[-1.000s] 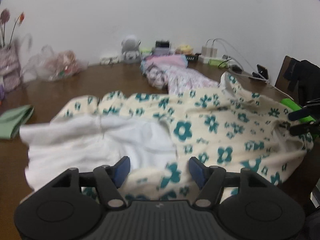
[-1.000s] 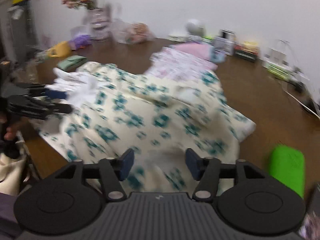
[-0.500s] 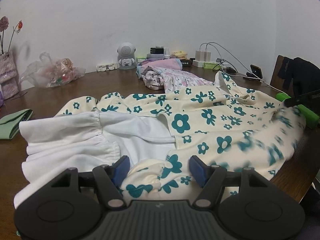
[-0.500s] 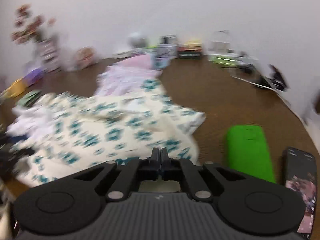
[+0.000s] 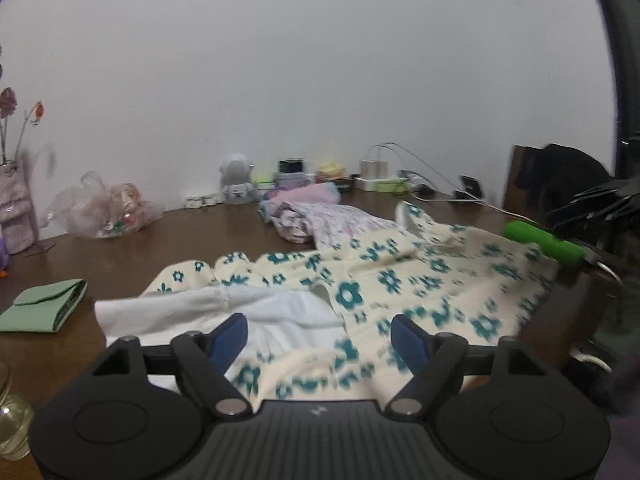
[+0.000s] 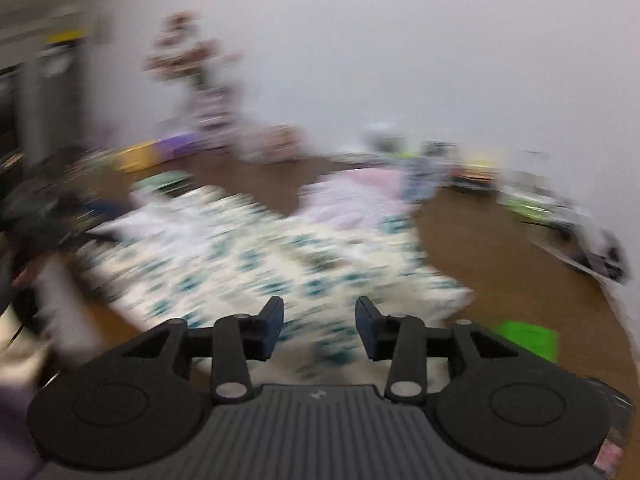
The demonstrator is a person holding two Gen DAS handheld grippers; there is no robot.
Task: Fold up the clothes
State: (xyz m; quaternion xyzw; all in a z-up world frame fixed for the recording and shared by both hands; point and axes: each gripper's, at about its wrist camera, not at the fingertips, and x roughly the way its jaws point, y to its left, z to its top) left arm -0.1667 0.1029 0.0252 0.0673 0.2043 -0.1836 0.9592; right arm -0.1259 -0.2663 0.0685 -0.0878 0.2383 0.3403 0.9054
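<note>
The flowered dress (image 5: pixel 400 280) lies spread on the brown table (image 5: pixel 200 240), its long side running left to right; it is cream with teal flowers and a white lining; the left gripper (image 5: pixel 320 338) is opening wide over it, holding nothing; the right gripper (image 6: pixel 319 328) is opening too, empty.

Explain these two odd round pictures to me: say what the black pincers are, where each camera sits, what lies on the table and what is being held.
No robot here: a person holds a two-finger gripper in each hand, each with a wide-angle camera looking along its fingers. One picture comes from the left gripper, the other, badly blurred, from the right gripper. Both pairs of jaws are opening with nothing pinched. On the brown table lies a cream floral garment with its white lining showing, a pink folded pile behind it, and a green roll.
</note>
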